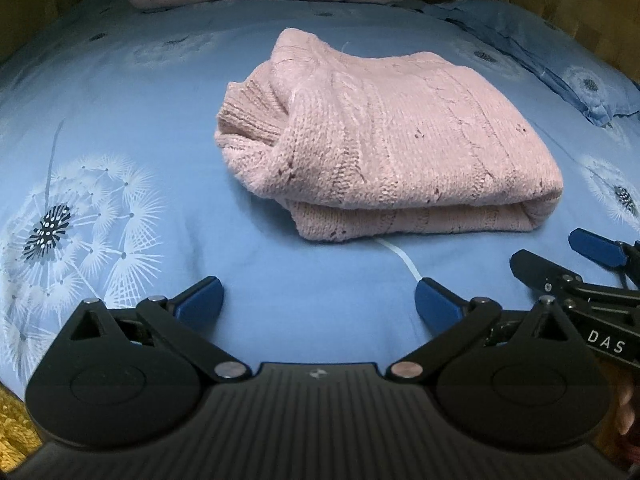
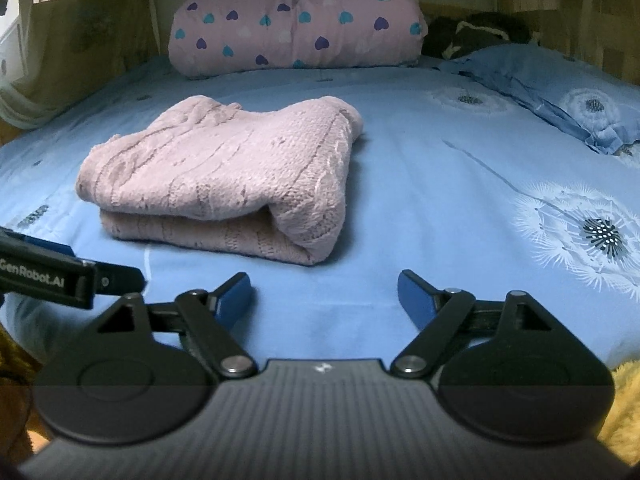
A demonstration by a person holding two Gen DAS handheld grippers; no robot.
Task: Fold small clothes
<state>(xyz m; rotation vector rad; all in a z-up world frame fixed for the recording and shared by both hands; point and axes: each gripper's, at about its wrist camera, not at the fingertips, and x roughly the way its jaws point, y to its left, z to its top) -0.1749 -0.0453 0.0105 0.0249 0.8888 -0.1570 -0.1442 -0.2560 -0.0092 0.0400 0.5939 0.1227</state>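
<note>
Left hand-held gripper, right hand-held gripper: spread wide, gripping nothing; folded pink sweater on bedsheet.

Both wrist cameras sit low, near the folded pink knitted sweater, facing it from left and right.

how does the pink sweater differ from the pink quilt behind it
The pink sweater is plain cable knit; the pink quilt is smooth fabric printed with hearts. The sweater is folded flat in the middle of the blue bedsheet; the quilt is a bulkier roll at the far end. Both are pale pink and lie untouched on the bed.
</note>
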